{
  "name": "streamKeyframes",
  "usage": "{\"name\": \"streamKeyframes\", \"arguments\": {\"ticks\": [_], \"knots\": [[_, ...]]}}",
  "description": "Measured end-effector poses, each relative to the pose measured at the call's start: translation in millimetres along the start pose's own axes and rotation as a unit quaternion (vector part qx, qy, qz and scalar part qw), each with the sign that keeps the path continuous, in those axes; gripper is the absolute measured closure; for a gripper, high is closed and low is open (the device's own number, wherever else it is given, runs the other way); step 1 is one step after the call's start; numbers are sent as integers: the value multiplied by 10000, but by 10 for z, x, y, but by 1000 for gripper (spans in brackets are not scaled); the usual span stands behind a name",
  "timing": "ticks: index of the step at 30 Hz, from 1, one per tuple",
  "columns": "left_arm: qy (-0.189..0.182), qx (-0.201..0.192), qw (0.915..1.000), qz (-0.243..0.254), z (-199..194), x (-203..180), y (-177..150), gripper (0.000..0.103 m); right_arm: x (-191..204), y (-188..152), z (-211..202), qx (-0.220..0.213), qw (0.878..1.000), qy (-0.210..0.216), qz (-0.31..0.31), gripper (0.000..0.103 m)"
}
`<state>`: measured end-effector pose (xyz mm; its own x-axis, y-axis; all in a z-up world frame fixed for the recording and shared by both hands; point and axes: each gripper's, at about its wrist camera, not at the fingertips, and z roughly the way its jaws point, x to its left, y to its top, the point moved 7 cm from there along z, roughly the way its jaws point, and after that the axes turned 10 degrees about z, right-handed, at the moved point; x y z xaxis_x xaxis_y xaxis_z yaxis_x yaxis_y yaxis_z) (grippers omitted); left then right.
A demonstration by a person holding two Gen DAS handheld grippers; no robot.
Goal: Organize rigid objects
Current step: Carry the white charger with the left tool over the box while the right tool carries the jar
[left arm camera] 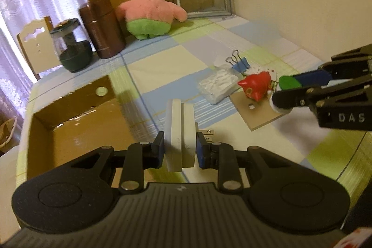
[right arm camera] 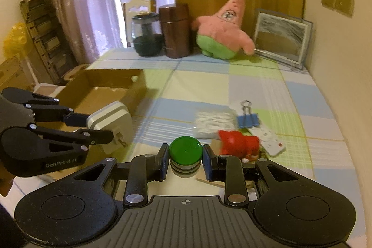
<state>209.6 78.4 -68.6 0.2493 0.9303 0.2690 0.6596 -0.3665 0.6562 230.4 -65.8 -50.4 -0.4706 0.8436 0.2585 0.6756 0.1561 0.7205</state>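
Left tongs (left arm camera: 180, 150) clamp a white charger (left arm camera: 180, 131) just right of the cardboard box (left arm camera: 76, 108); right tongs (right arm camera: 185, 160) clamp a green-lidded jar (right arm camera: 185, 149) farther right, beside the red toy (right arm camera: 237, 142).

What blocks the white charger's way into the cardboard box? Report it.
Nothing visible does. The left gripper holds the white charger above the tablecloth beside the open cardboard box, and no object shows between them. The box's near wall is the only edge to clear.
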Motion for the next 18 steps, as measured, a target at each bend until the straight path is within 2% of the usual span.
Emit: {"name": "streamKeyframes", "arguments": {"ticks": [7, 18], "knots": [[181, -55, 9996, -194, -331, 319, -132, 80, 427, 3, 6, 85, 9995, 249, -201, 76], [536, 54, 9969, -571, -647, 947, -571, 80, 1137, -103, 227, 305, 9962, 548, -598, 76]]}}
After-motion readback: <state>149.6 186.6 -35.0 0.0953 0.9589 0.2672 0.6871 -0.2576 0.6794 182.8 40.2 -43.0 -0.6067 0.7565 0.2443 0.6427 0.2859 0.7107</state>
